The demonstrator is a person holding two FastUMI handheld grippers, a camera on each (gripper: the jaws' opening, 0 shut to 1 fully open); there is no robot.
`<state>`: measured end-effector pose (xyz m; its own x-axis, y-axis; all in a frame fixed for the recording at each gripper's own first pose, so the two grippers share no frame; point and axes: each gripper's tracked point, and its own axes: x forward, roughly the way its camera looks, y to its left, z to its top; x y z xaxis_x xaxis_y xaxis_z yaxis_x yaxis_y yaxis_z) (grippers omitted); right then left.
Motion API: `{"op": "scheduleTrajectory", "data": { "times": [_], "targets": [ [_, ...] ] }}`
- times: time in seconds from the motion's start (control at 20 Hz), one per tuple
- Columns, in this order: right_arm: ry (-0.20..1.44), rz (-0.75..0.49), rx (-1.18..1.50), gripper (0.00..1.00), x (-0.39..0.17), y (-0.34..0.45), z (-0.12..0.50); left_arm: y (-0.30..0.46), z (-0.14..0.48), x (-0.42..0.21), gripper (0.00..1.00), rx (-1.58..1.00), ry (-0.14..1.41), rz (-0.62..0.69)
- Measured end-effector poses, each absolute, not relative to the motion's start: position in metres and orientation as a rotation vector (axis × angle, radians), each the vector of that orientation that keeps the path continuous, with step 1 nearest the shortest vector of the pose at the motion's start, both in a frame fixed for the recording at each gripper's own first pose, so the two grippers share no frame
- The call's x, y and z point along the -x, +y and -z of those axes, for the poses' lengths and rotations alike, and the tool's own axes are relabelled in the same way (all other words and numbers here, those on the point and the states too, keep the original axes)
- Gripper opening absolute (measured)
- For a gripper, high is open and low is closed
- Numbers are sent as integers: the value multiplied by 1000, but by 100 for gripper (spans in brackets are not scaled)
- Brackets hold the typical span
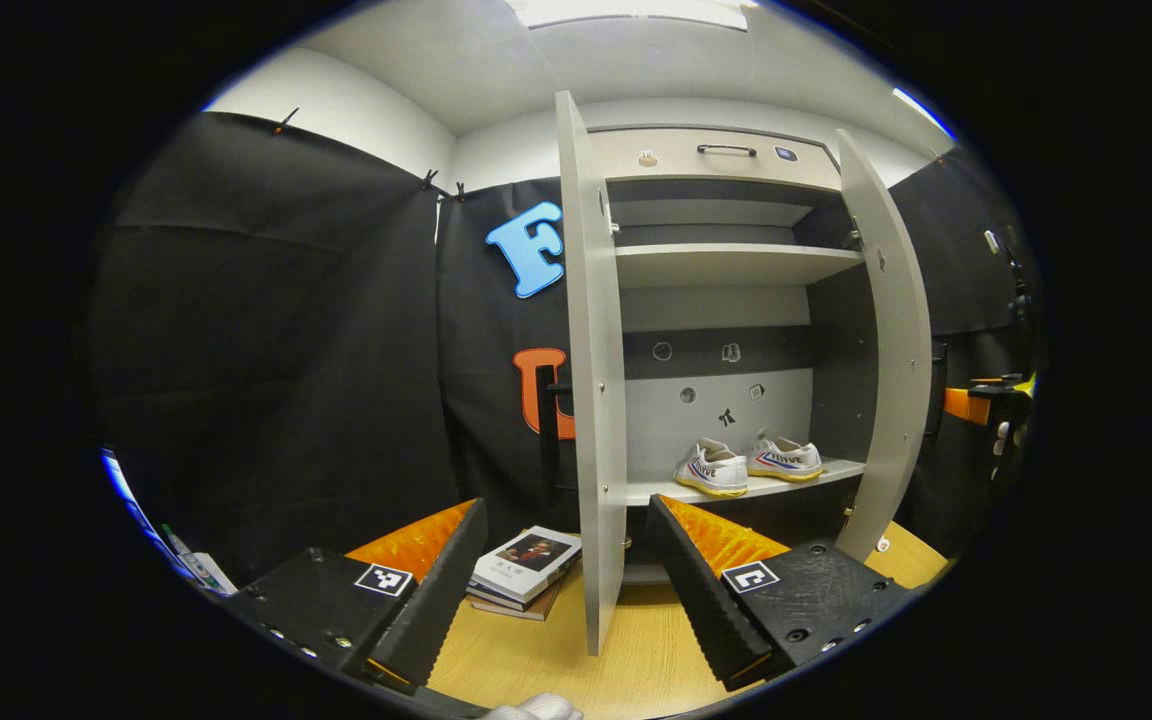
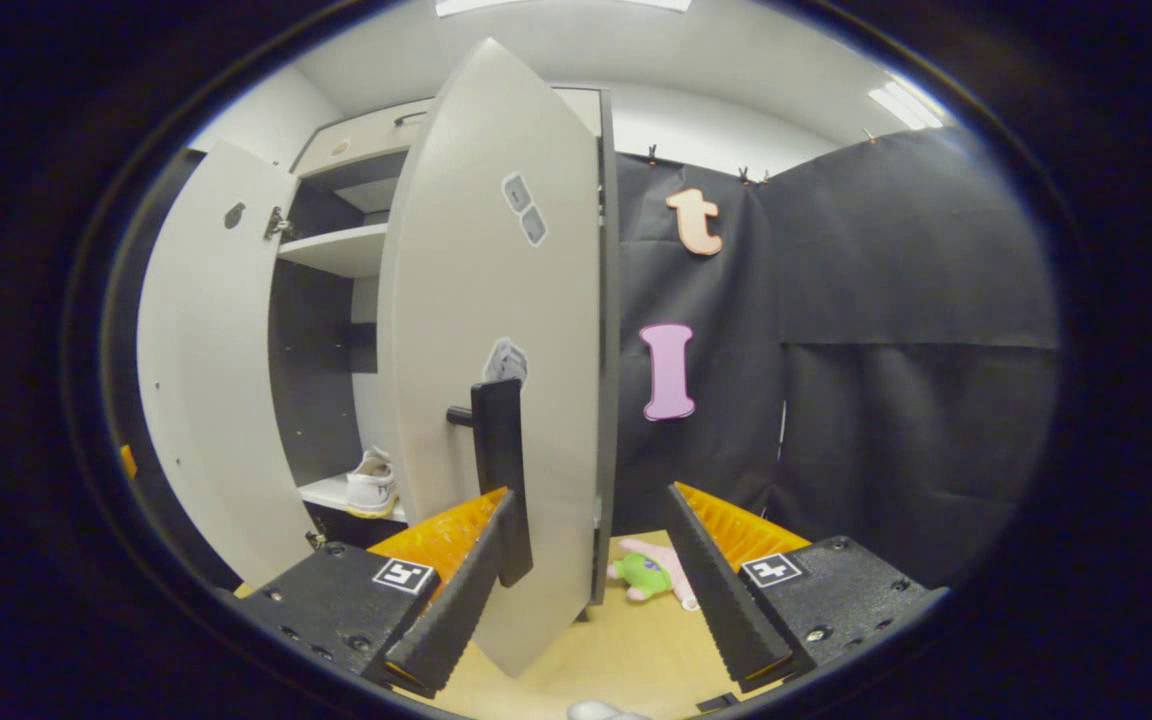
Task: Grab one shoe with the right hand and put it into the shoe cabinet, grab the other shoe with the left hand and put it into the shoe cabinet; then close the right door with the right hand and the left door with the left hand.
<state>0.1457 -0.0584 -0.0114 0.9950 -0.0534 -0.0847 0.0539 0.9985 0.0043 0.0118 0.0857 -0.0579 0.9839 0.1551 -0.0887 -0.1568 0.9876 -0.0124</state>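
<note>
Both shoes are sitting on the shoe cabinet's [image 1: 726, 155] lower shelf [image 1: 841, 468]: white low sneakers with yellowish soles and a red-and-blue stripe on the side. In the left gripper view the left shoe [image 1: 712, 468] is pointing toward the shelf's front edge, and the right shoe [image 1: 784, 458] is lying just beside it, nearer the shelf's right end, apparently touching it. Both doors are standing open. The left door [image 1: 591, 400] is showing almost edge-on, its front edge lined up in the gap between the left gripper's [image 1: 564, 585] fingers; the jaws are spread wide and gripping nothing. The right door [image 1: 891, 340] is swinging out on the far side of the cabinet, with the upper shelf [image 1: 736, 262] bare above.

The left gripper view is also giving us a small stack of books [image 1: 524, 568] lying on the wooden floor [image 1: 636, 660] just left of the left door's bottom corner.

Over to the right gripper view: here the right door's outer face is looming close, with its dark handle [image 2: 499, 480] hanging just in front of the right gripper's [image 2: 591, 580] left finger [image 2: 456, 600]. Whether finger and handle are touching, I cannot tell. These jaws are wide apart too, holding nothing. Past the door's edge, one shoe's heel is peeking out on the lower shelf, and a plush toy [image 2: 654, 575], green and pink, is lying on the floor near the door's bottom right corner.
</note>
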Motion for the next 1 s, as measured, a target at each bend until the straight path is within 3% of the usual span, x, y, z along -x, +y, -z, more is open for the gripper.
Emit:
{"op": "scheduleTrajectory", "data": {
  "times": [0.1,0.15,0.65,1.0],
  "targets": [
    [96,24,25,90,-150,-41,12,96,62,-15,96,13,94,-166],
    [85,20,18,100,-148,-36,10,101,65,-16,96,13,98,-171],
    [174,-120,7,100,-77,48,54,189,81,-78,96,-23,108,-255],
    [245,-121,-31,99,-45,60,80,182,79,-123,96,-17,67,-175]
  ]
}}
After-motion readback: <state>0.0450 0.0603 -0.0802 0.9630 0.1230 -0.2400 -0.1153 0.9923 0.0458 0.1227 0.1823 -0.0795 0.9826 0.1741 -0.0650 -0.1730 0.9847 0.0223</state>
